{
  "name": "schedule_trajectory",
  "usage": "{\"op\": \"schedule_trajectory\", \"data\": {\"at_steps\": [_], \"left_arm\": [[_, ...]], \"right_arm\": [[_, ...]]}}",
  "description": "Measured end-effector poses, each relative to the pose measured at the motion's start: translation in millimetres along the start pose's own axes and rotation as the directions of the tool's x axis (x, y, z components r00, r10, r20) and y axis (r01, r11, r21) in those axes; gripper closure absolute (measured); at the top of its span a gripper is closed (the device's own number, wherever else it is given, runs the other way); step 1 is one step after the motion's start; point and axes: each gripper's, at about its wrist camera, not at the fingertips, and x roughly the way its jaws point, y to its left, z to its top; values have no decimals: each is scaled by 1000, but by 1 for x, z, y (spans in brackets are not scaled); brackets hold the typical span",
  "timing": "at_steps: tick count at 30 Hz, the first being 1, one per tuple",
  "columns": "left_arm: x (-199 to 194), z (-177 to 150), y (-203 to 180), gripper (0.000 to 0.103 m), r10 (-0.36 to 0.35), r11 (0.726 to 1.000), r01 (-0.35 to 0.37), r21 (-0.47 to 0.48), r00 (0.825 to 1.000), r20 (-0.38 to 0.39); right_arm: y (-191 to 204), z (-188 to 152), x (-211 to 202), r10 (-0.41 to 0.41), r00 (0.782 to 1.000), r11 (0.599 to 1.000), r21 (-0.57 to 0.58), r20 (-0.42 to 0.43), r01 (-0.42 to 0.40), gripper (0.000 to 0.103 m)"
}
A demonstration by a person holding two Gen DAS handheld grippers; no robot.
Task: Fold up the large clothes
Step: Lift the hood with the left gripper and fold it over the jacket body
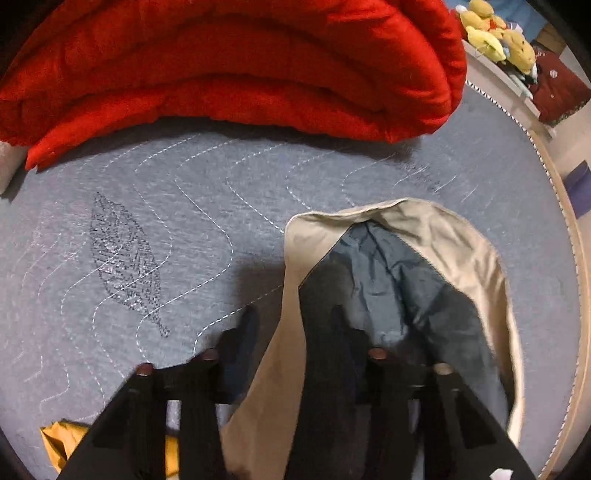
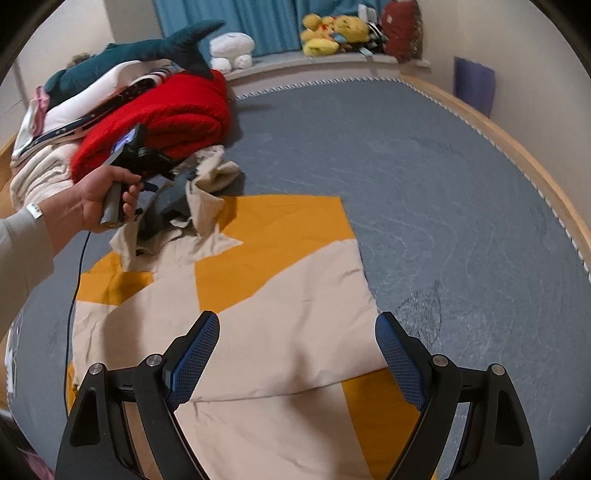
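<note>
A large beige and orange jacket (image 2: 280,295) lies spread on the grey-blue mattress (image 2: 424,177). Its beige hood (image 1: 436,240) with a dark grey-blue lining (image 1: 388,280) fills the lower right of the left wrist view. My left gripper (image 1: 291,325) is shut on the hood's edge and holds it up; the right wrist view shows it in the person's hand (image 2: 147,173) at the jacket's far left end. My right gripper (image 2: 297,332) is open and empty, hovering over the jacket's lower body.
A folded red blanket (image 1: 229,70) lies at the head of the mattress, with other bedding and a shark plush (image 2: 147,51) piled on it. Yellow plush toys (image 2: 332,33) sit on a ledge. The mattress's wooden frame (image 2: 517,155) runs along the right.
</note>
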Motion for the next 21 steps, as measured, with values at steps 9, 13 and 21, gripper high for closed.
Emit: {"op": "schedule_trajectory", "data": {"at_steps": [9, 13, 21], "left_arm": [[-52, -21, -1, 100, -72, 994, 64, 92, 993, 96], [-126, -78, -10, 101, -178, 960, 128, 249, 966, 188], [-244, -291, 26, 101, -237, 852, 36, 522, 916, 324]], "right_arm": [[6, 1, 3, 1, 1000, 1000, -19, -7, -1, 17], [10, 1, -3, 14, 1000, 1000, -11, 2, -14, 17], [17, 6, -26, 65, 996, 998, 21, 64, -66, 17]]}}
